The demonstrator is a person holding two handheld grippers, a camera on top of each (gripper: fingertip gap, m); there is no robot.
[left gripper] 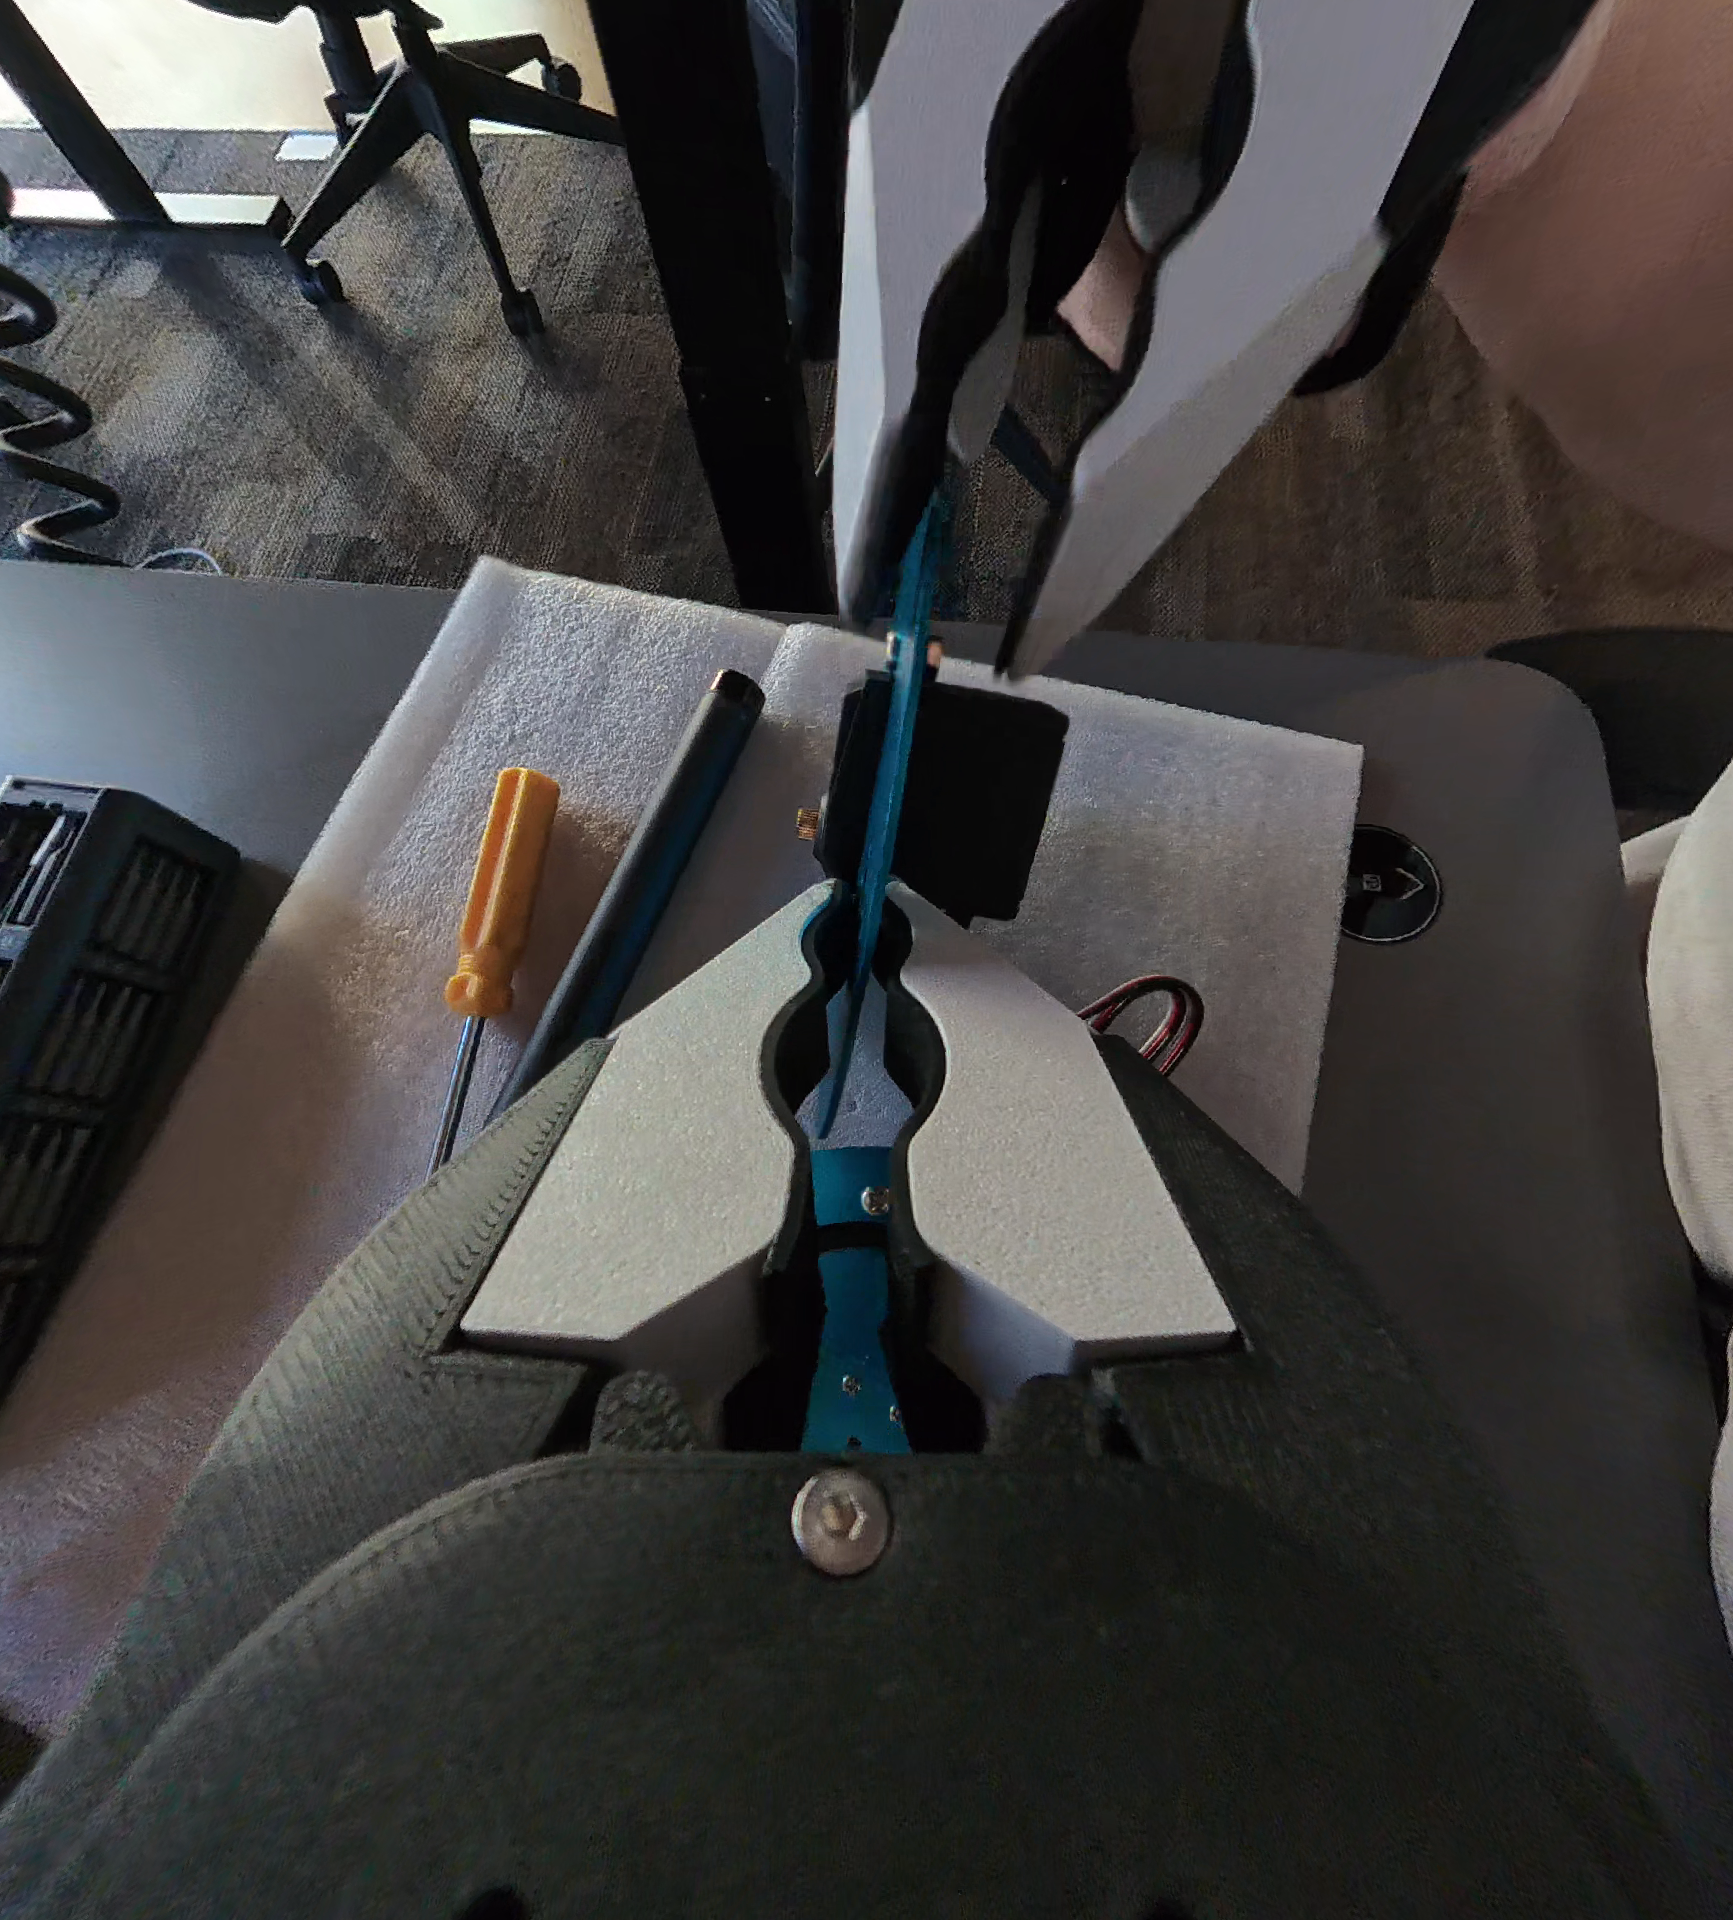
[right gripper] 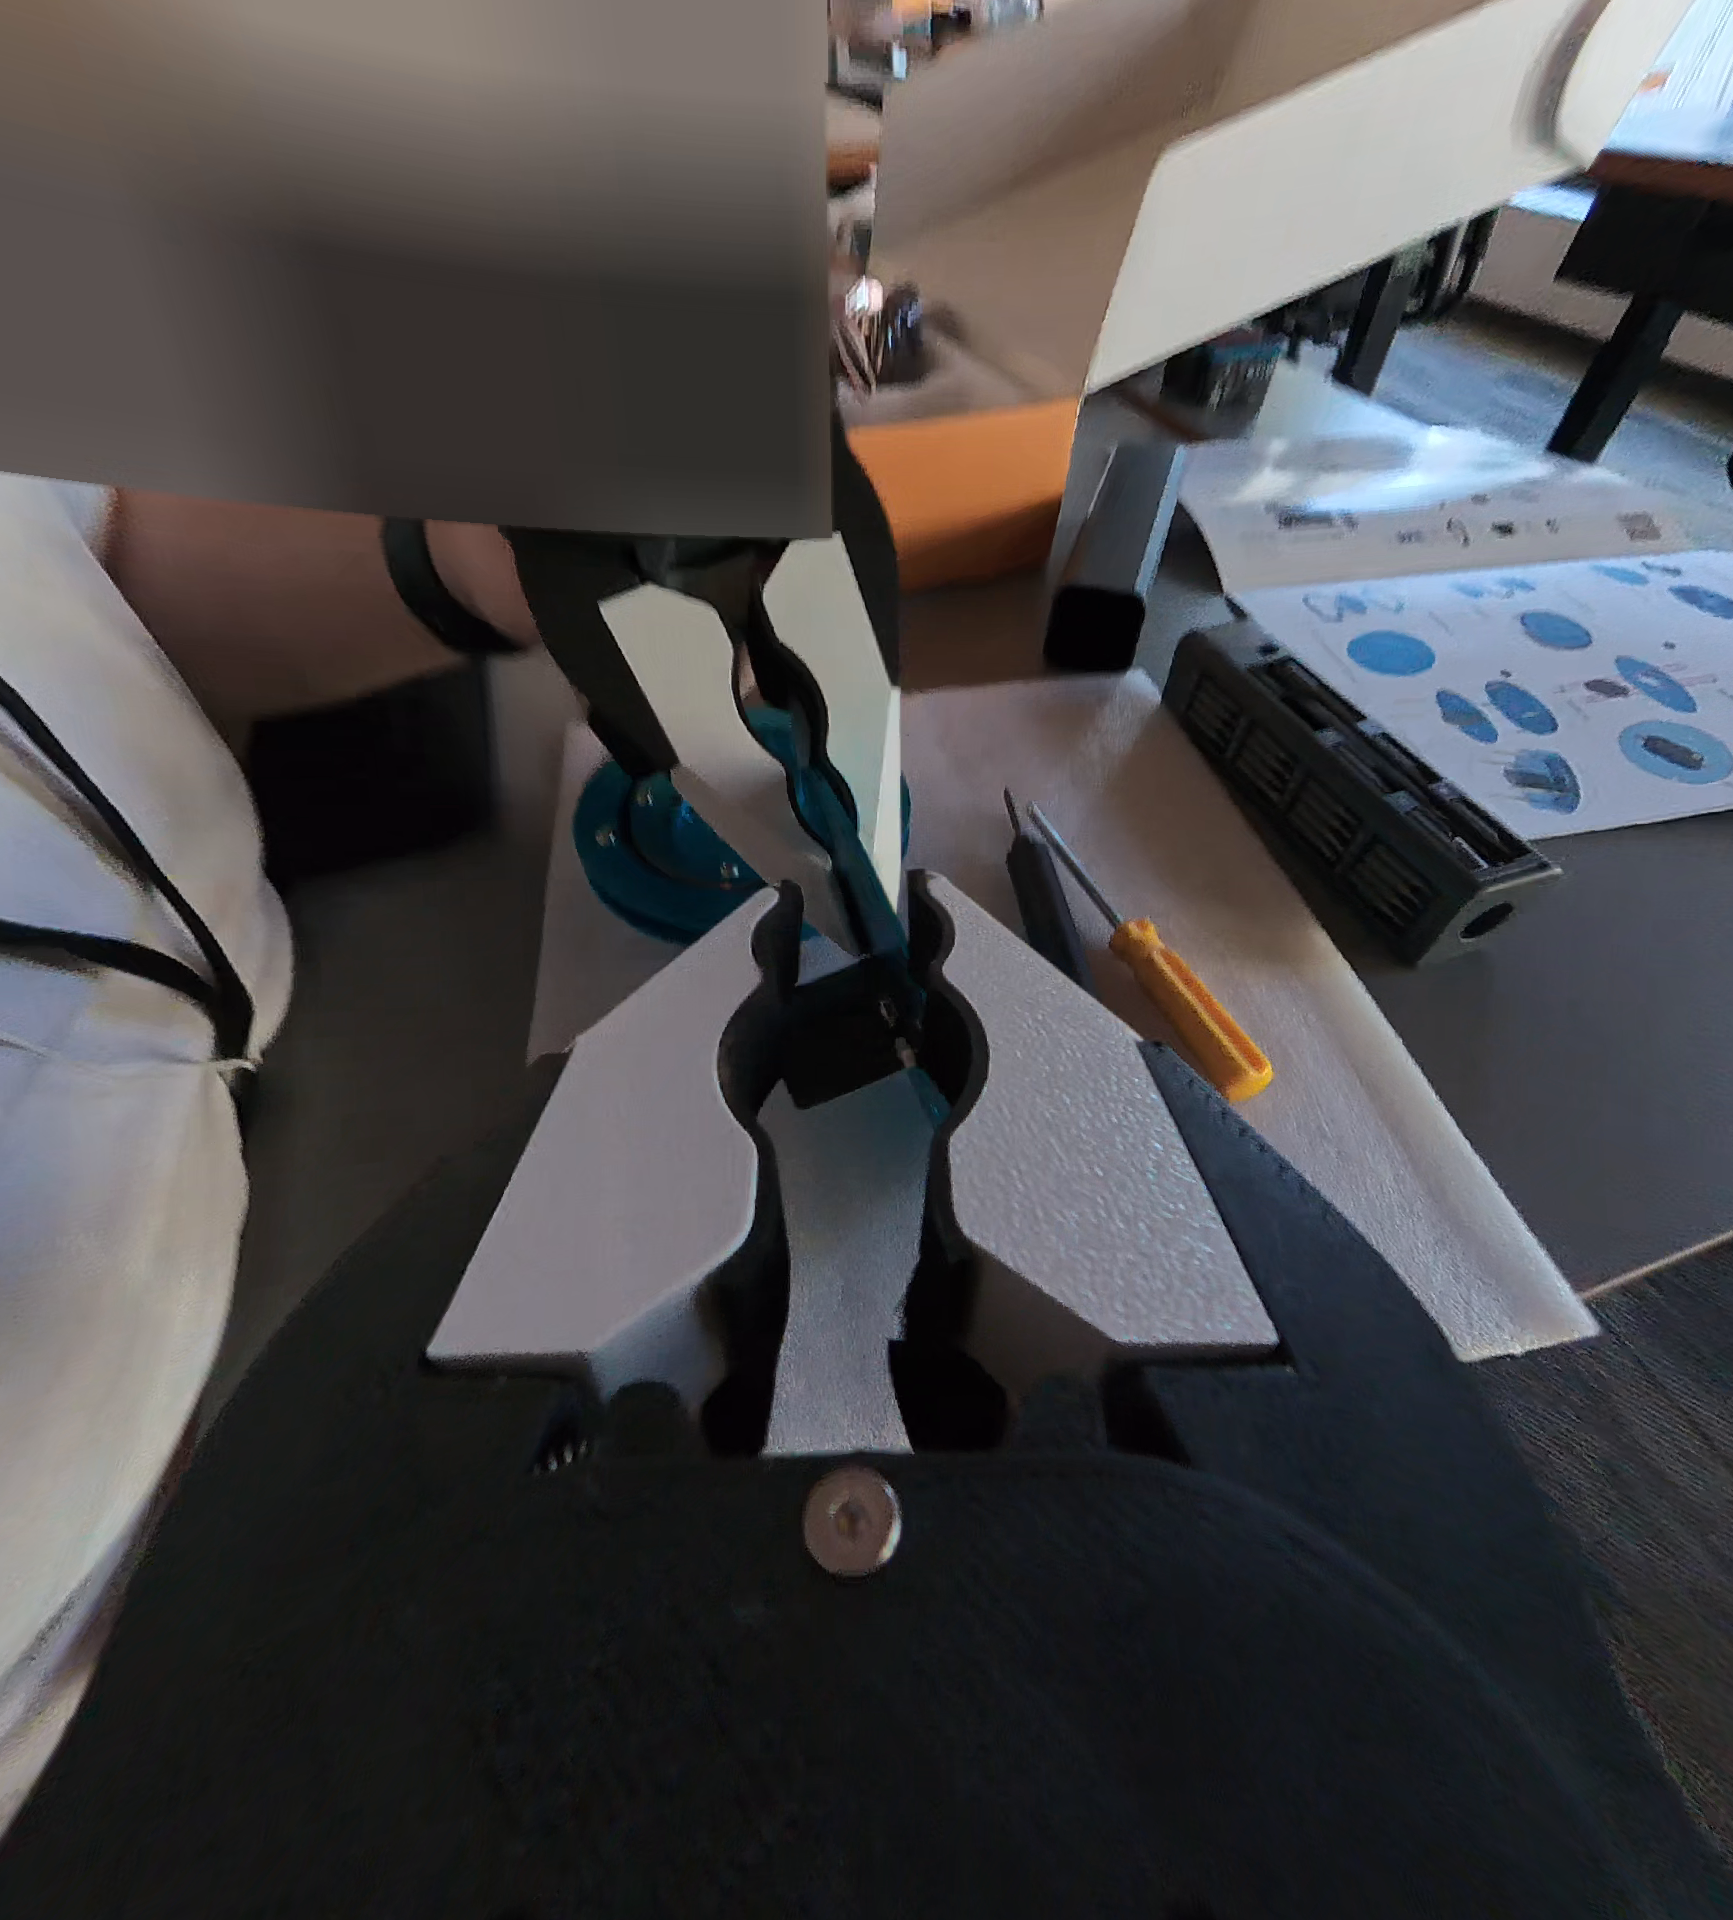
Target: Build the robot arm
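A thin blue metal bracket (left gripper: 877,831) is seen edge-on, pinched between the closed fingers of the left gripper (left gripper: 857,914), and it is held above the white foam sheet (left gripper: 571,665) on the grey table (left gripper: 114,665). A black servo block (left gripper: 945,800) is fixed to the bracket's side, just past the left fingertips, with a small brass stub showing on its left face. From the far side, the right gripper (left gripper: 929,644) is brought in, and its jaws are parted around the bracket's far end. In the right wrist view the same servo block (right gripper: 841,1029) is framed in the round notch between the spread fingers of the right gripper (right gripper: 857,904); whether either finger touches the bracket (right gripper: 867,894) cannot be told. The left gripper (right gripper: 841,831) is seen beyond it, clamped on that blue strip, and a blue round flanged part (right gripper: 633,862) is seen behind it, near the foam.

On the foam, an orange-handled screwdriver (left gripper: 493,914) is laid just beside a dark cylindrical driver handle (left gripper: 654,862). A black screwdriver-bit case (left gripper: 41,1039) is set open on the table to the left. Red and black wires (left gripper: 1148,1013) are glimpsed by the left gripper's right finger. A printed sheet with blue part drawings (right gripper: 1527,686) is spread beyond the bit case (right gripper: 1350,800).
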